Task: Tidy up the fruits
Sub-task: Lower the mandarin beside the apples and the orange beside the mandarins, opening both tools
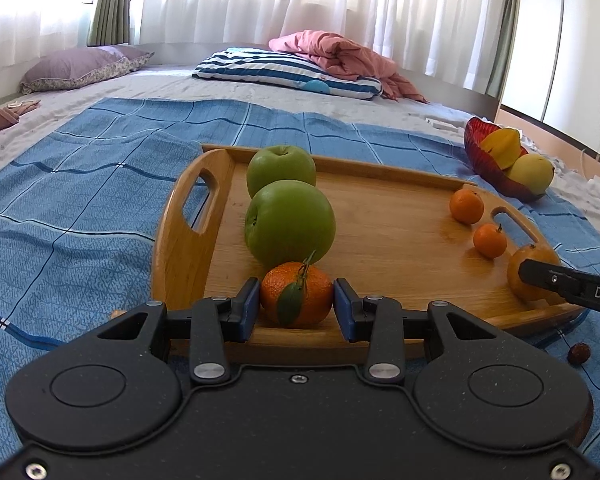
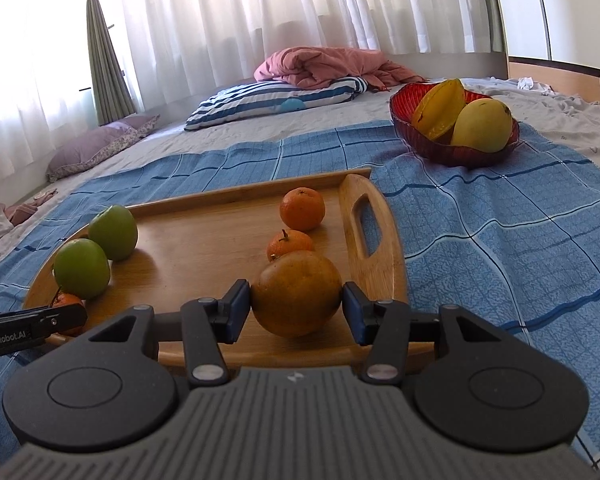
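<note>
On the bed, over a blue checked cloth, a wooden tray with cut-out handles carried the fruit. In the left wrist view, the left tool sat at the tray's near edge, at 6 o'clock of the tray, with its blue pads pressed against both sides of a leafy mandarin, so it was holding that fruit narrowly. Just beyond the mandarin, toward 12 o'clock, stood a green apple touching it, and a second green apple stood right behind the first. At about 3 o'clock on the tray lay two small tangerines, one near the right handle slot and the other just nearer.

In the right wrist view, the right tool held a large dull-orange fruit between its pads at the tray's near right corner, both pads touching its sides, its opening wider than the left tool's. Whether either fruit rested on the tray or was lifted just clear could not be told. Off the tray, toward 1 o'clock, a red glass bowl sat on the cloth holding a yellow starfruit and a pale yellow mango, the two touching. A small dark red fruit lay on the cloth at 4 o'clock of the tray. A striped pillow and a pink quilt lay far back at 12 o'clock.
</note>
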`<act>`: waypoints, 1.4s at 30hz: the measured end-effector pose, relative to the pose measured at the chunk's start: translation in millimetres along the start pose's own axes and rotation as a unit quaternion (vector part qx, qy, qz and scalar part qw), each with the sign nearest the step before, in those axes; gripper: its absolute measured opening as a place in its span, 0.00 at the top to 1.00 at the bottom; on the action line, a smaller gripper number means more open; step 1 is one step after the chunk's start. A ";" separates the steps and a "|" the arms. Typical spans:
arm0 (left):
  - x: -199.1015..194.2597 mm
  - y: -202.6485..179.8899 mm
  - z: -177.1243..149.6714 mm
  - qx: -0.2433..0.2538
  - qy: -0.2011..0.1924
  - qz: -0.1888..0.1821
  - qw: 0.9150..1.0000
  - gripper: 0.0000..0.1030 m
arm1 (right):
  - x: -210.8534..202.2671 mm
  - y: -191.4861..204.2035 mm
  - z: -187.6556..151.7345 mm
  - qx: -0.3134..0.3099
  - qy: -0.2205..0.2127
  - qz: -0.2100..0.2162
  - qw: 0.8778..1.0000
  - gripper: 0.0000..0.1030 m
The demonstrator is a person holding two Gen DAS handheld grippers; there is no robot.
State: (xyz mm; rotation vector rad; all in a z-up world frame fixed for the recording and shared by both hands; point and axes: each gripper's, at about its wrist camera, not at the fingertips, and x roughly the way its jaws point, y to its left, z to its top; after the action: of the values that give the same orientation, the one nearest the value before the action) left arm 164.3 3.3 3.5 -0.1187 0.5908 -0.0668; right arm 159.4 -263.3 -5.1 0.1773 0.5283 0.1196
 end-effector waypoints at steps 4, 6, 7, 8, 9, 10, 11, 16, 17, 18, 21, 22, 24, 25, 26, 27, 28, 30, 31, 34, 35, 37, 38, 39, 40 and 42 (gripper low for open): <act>0.0 0.0 0.1 0.000 0.000 0.000 1.000 0.63 | -1.7 0.7 -1.6 -0.002 0.001 -0.001 1.000 0.48; 0.0 0.1 0.1 0.000 0.000 -0.001 1.000 0.63 | -3.2 0.5 -3.2 -0.001 0.000 -0.001 1.000 0.48; 0.1 0.0 0.0 0.000 0.000 -0.001 1.000 0.63 | -4.6 0.0 -4.5 0.000 0.000 0.000 1.000 0.48; 0.2 0.1 0.0 0.000 0.000 -0.001 1.000 0.63 | -5.3 -0.8 -5.2 0.003 -0.001 0.001 1.000 0.48; 0.5 0.3 0.3 -0.001 0.000 0.000 1.000 0.63 | -5.6 -2.0 -5.6 0.008 -0.002 0.002 1.000 0.48; 0.7 0.3 0.3 -0.001 0.000 0.000 1.000 0.63 | -5.2 -3.1 -5.3 0.012 -0.003 0.004 1.000 0.48; 0.7 0.2 0.3 -0.001 0.000 0.000 1.000 0.63 | -4.4 -4.2 -5.0 0.017 -0.004 0.005 1.000 0.48; 2.2 0.9 1.1 -0.006 -0.001 0.001 1.000 0.63 | 5.5 -9.3 -1.8 0.054 -0.009 0.016 0.998 0.48; 2.5 1.1 1.0 -0.007 -0.001 0.001 1.000 0.63 | 8.0 -10.5 -1.8 0.063 -0.011 0.022 0.998 0.49; 3.3 1.4 1.3 -0.008 0.001 -0.001 1.000 0.63 | 11.3 -12.8 -1.4 0.075 -0.012 0.032 0.997 0.49; 4.6 2.0 1.5 -0.012 0.004 -0.003 1.000 0.63 | 20.8 -16.6 1.9 0.106 -0.013 0.040 0.993 0.48; 4.2 1.8 1.2 -0.012 0.004 -0.002 1.000 0.63 | 22.5 -16.1 2.3 0.107 -0.014 0.036 0.994 0.48; 4.1 1.6 1.1 -0.012 0.004 -0.002 1.000 0.63 | 23.3 -14.1 2.4 0.104 -0.013 0.032 0.994 0.48; 4.2 1.6 1.2 -0.012 0.004 -0.003 1.000 0.63 | 22.6 -12.4 1.8 0.098 -0.011 0.029 0.995 0.48; 4.2 1.6 1.1 -0.011 0.004 -0.003 1.000 0.63 | 21.4 -10.8 1.3 0.091 -0.009 0.026 0.995 0.48; 4.1 1.2 1.1 -0.011 0.004 -0.002 1.000 0.63 | 20.3 -8.9 0.9 0.084 -0.007 0.024 0.996 0.48; 4.3 1.6 1.1 -0.011 0.004 -0.002 1.000 0.63 | 19.1 -6.7 0.7 0.076 -0.005 0.020 0.997 0.48; 4.7 1.1 1.0 -0.010 0.005 -0.002 1.000 0.63 | 16.4 -3.0 0.4 0.059 -0.003 0.013 0.998 0.47; 4.9 0.7 1.0 -0.009 0.006 0.000 1.000 0.63 | 15.4 -1.2 0.4 0.051 -0.002 0.009 0.999 0.47; 5.1 0.5 1.1 -0.008 0.006 0.001 1.000 0.62 | 13.7 2.3 0.9 0.038 0.000 0.004 0.999 0.46; 5.2 0.4 1.1 -0.007 0.006 0.001 1.000 0.61 | 12.9 3.1 0.7 0.036 -0.001 0.003 0.999 0.46; 4.4 0.2 1.3 -0.006 0.004 0.003 1.000 0.52 | 11.4 3.7 0.4 0.034 -0.002 0.000 0.999 0.45; 4.0 0.1 1.6 -0.004 0.003 0.004 1.000 0.50 | 11.0 4.1 0.5 0.032 -0.002 -0.001 0.999 0.44; 3.4 0.1 1.6 -0.003 0.003 0.004 1.000 0.47 | 10.7 4.3 0.5 0.030 -0.002 -0.002 1.000 0.39; 2.5 0.4 1.6 -0.002 0.003 0.004 1.000 0.42 | 9.9 4.8 0.1 0.028 -0.002 -0.003 1.000 0.37; -0.4 0.8 1.5 -0.001 0.001 0.002 1.000 0.32 | 7.9 4.1 -0.4 0.028 -0.002 -0.002 1.000 0.31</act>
State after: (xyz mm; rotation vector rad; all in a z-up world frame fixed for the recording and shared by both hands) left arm 164.9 4.2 4.8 -0.1194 0.5936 -0.0625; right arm 165.7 -258.0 -8.5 0.2318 0.5279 0.0994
